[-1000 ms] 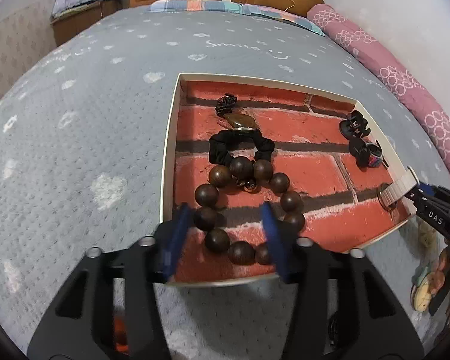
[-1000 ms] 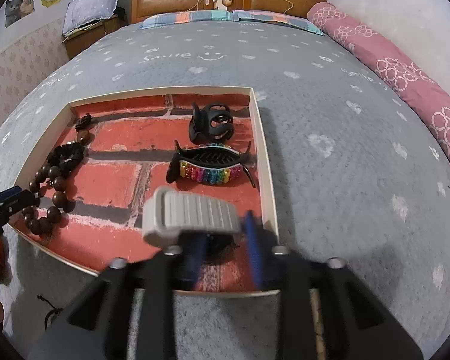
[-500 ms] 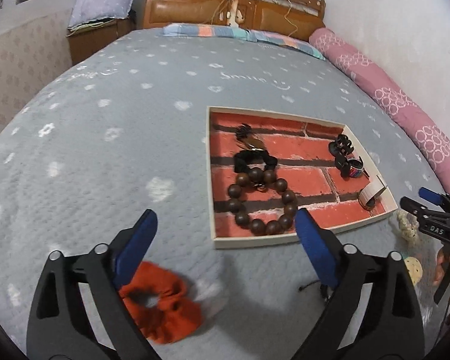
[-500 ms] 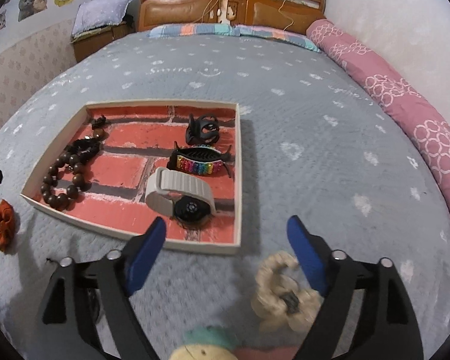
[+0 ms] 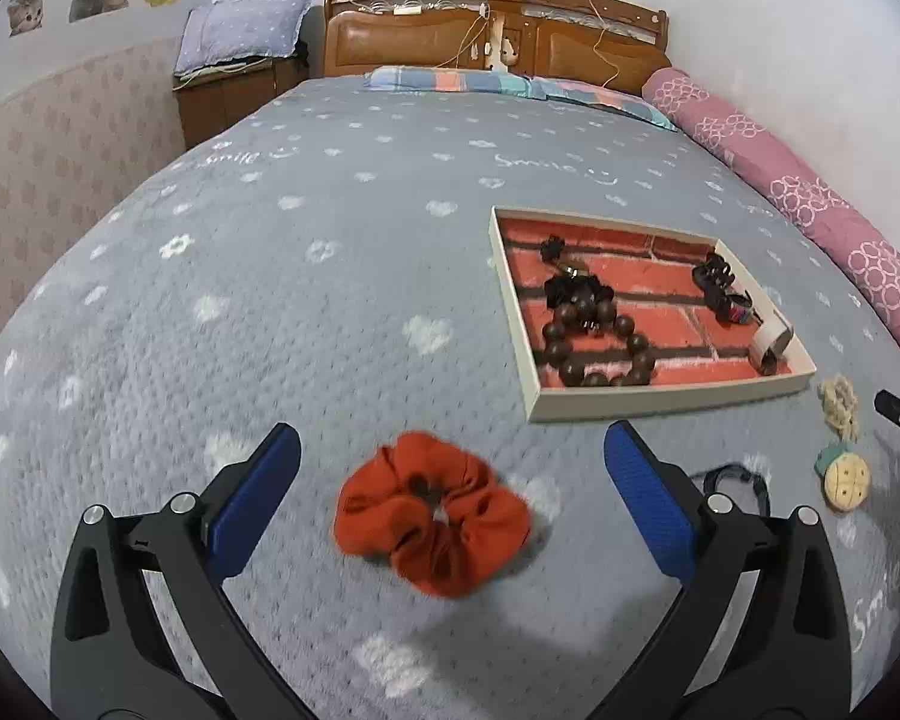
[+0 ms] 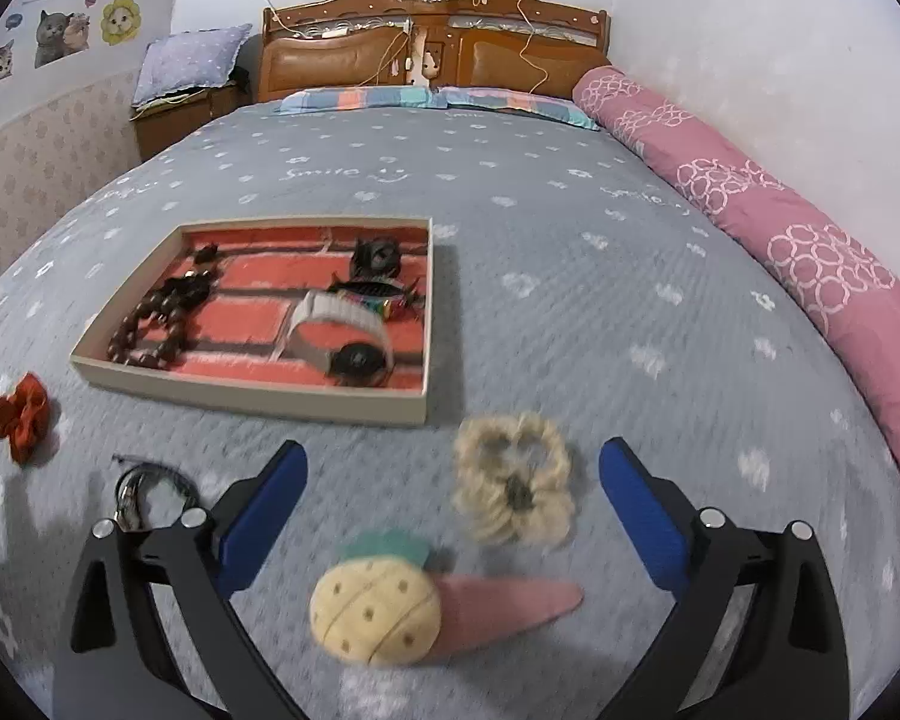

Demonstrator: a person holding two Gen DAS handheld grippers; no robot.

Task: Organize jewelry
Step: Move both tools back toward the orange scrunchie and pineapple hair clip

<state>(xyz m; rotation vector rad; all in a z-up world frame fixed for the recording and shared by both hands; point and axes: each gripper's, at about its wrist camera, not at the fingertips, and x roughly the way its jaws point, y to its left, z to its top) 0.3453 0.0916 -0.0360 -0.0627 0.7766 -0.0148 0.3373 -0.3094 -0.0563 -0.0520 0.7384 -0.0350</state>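
since both grippers are hanging empty over the bedspread (image 5: 222,276) with their jaws opening wide, the step in hand looks like grabbing the loose bits left outside the tray (image 6: 258,399). the left gripper (image 5: 452,483) is hovering over the orange scrunchie (image 5: 432,510), which is lying between its spread fingers but not touching them. the right gripper (image 6: 453,507) is sitting above the cream scrunchie (image 6: 513,477) and the pineapple hair clip (image 6: 390,606), nothing pinched there either. the bead bracelet (image 6: 150,330), watch (image 6: 342,330) and claw clips are already lying in the tray. i'm thinking go for the scrunchie's puffy middle, push down into the soft cover a bit, and squeeze before lifting. the thin black cord (image 6: 150,480) will probably be the fiddly one.
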